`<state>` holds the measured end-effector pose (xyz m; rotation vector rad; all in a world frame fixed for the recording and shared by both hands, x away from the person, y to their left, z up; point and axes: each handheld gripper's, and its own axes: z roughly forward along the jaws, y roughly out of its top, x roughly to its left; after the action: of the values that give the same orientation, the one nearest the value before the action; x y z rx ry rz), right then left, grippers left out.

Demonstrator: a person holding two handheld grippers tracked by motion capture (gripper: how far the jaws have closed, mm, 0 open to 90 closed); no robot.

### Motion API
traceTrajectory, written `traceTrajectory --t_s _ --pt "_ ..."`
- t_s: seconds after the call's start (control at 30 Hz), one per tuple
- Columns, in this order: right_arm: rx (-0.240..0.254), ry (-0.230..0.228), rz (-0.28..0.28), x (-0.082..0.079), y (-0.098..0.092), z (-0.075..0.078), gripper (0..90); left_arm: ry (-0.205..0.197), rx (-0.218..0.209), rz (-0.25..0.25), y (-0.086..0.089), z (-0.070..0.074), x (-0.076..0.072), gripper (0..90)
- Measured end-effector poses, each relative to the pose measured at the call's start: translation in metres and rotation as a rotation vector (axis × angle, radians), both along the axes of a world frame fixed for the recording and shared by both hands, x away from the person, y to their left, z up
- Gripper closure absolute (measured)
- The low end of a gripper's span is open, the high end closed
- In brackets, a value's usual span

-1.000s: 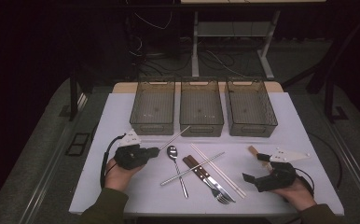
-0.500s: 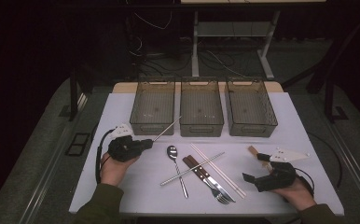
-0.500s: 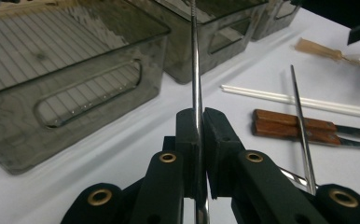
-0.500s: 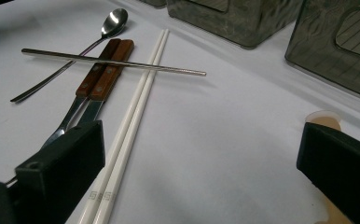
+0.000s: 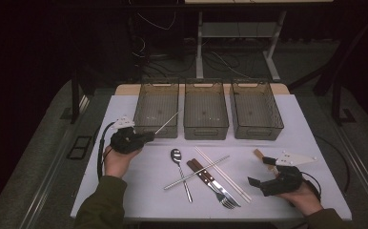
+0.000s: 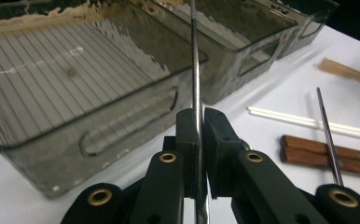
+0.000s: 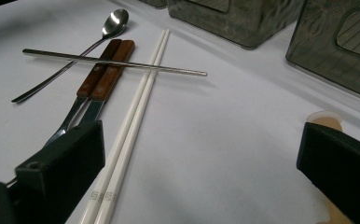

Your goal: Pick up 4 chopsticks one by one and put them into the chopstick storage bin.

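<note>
Now the left gripper (image 5: 146,137) is clamped on a metal chopstick (image 5: 168,122) held over the near edge of the left bin (image 5: 156,128), so sorting seems under way. Next it likely needs to reach further over the bin and let go, while the right gripper (image 5: 257,183) rests wide open on the table (image 5: 311,138).

Three smoky plastic bins (image 5: 206,114) are sitting in a row at the far side of the white table (image 5: 306,138). Nearer in, a spoon (image 5: 179,171) is lying beside two wooden-handled utensils (image 5: 210,179) (one clearly a fork), a metal chopstick (image 5: 196,172) is resting across them, and a white chopstick pair (image 5: 222,174) is lying just beside.
</note>
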<state>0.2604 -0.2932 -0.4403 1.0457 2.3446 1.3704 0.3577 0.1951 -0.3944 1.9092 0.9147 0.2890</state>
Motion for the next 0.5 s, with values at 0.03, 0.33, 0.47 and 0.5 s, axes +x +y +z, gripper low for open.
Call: traceTrajectory --t_s 0.03,0.33,0.47,0.5 --pt "0.0 0.0 -0.001 0.0 0.0 0.0 1.2 0.001 0.001 0.002 0.0 0.001 0.003 84.3" --pt "0.001 0.0 -0.001 0.0 0.0 0.0 1.2 0.002 -0.001 0.029 -0.002 0.014 0.026 84.3" --pt "0.0 0.001 -0.001 0.0 0.0 0.0 1.2 0.003 -0.004 0.045 -0.001 0.021 0.034 84.3" --pt "0.001 0.001 0.0 0.0 0.0 0.0 1.2 0.005 -0.004 0.049 -0.001 0.022 0.036 84.3"
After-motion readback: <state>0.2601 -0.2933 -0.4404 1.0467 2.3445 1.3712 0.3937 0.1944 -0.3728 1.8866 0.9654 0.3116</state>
